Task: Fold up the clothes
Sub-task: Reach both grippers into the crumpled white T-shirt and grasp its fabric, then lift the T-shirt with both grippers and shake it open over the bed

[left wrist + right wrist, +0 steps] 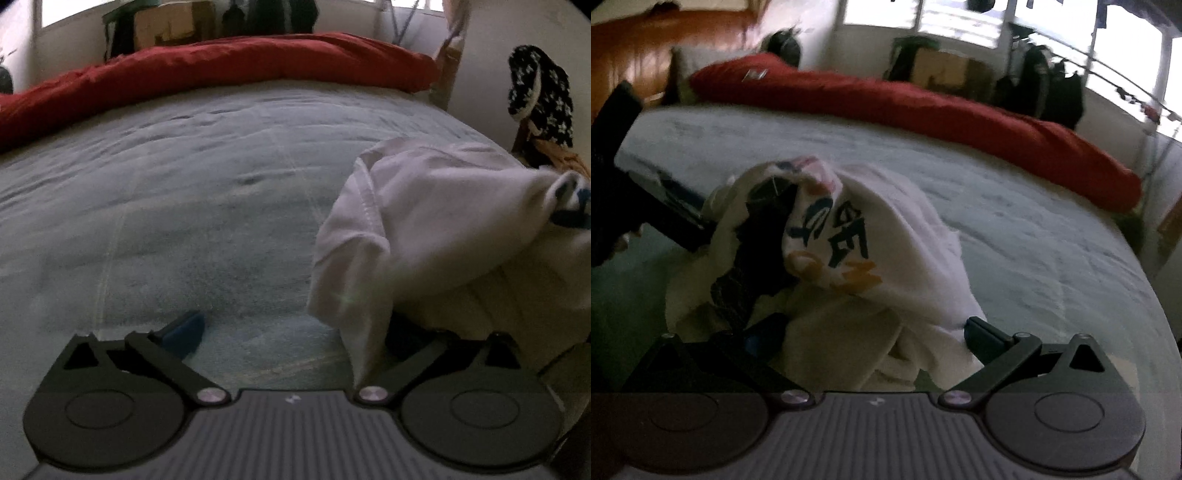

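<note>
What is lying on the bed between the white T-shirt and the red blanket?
Nothing: in the left wrist view, only bare grey bedcover stretches from the white T-shirt to the red blanket. The right wrist view shows the same.

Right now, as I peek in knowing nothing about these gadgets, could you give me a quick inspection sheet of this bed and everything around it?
Surface: grey-blue bedspread, wrinkled, mostly bare.
Job's things: white printed T-shirt, bunched and unfolded, near the bed's edge.
Clutter: red duvet rolled along the far side; black-and-white patterned garment hanging off to one side.
Grippers: left gripper open, shirt hem draped over one finger; right gripper open around the bunched shirt, grip unclear.
Cables: nothing seen.
Surroundings: bright windows, cardboard box, dark bags by the wall.
</note>
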The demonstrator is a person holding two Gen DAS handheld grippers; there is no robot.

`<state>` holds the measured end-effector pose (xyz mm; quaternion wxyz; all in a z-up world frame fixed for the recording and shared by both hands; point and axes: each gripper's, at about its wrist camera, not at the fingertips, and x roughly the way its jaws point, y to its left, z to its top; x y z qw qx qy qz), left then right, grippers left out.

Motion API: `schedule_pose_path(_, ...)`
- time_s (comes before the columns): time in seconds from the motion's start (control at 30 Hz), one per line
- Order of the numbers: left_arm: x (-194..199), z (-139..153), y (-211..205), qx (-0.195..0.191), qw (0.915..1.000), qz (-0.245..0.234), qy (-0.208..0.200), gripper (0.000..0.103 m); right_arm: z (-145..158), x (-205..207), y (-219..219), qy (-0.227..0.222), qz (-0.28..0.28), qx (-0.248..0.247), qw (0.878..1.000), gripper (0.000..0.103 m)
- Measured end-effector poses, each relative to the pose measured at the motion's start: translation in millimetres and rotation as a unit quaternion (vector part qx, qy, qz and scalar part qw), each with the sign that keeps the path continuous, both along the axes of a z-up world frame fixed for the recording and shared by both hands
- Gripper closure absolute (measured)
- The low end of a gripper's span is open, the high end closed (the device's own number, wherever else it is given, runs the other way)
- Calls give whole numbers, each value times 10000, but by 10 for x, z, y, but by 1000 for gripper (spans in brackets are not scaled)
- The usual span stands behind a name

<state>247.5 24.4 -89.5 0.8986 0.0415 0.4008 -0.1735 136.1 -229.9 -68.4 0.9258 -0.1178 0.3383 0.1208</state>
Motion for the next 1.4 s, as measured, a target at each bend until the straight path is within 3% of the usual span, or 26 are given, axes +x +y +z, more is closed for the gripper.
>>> schedule_pose_path(0.2, 92, 8, 31, -130, 9993, -9, 359, 0, -97, 385, -158, 1275, -256, 729, 9888, 0)
schedule_pose_path(0.27, 152, 18, 23, -106, 9986, -48, 509, 0, -79, 442, -157, 1512, -397, 770, 9847, 0)
schedule_pose_path(0.53, 269, 114, -38, 96, 9952, -42, 978, 1, 307, 577, 89, 2123, -698, 178, 9746, 0)
schedule_pose_path(0.7, 250, 423, -137, 166, 9919, -125, 1252, 19, 813, 514, 90, 2178, -636, 361, 9733, 0)
schedule_pose_path(0.8, 243, 552, -281, 410, 9909, -362, 1232, 45, 1023, 506, 39, 2115, -594, 373, 9749, 0)
schedule_pose_path(0.87, 267, 594, -361, 509, 9887, -397, 1355, 67, 1178, 507, -15, 2045, -501, 409, 9767, 0)
schedule_pose_path(1.0, 293, 647, -457, 743, 9868, 28, 1439, 68, 1424, 562, -186, 1857, -131, 482, 9813, 0)
schedule_pose_path(1.13, 282, 565, -505, 677, 9847, 304, 1577, 65, 1543, 637, -418, 1815, 273, 539, 9815, 0)
schedule_pose_path(1.2, 294, 519, -524, 653, 9828, 352, 1694, 71, 1562, 685, -512, 1816, 435, 492, 9812, 0)
schedule_pose_path(1.23, 295, 539, -522, 640, 9825, 353, 1715, 83, 1560, 700, -543, 1835, 450, 444, 9810, 0)
schedule_pose_path(1.27, 297, 560, -520, 627, 9822, 354, 1736, 87, 1557, 716, -573, 1859, 461, 398, 9807, 0)
schedule_pose_path(1.4, 308, 774, -410, 658, 9844, 294, 1606, 90, 1478, 807, -642, 2123, 199, 330, 9764, 4)
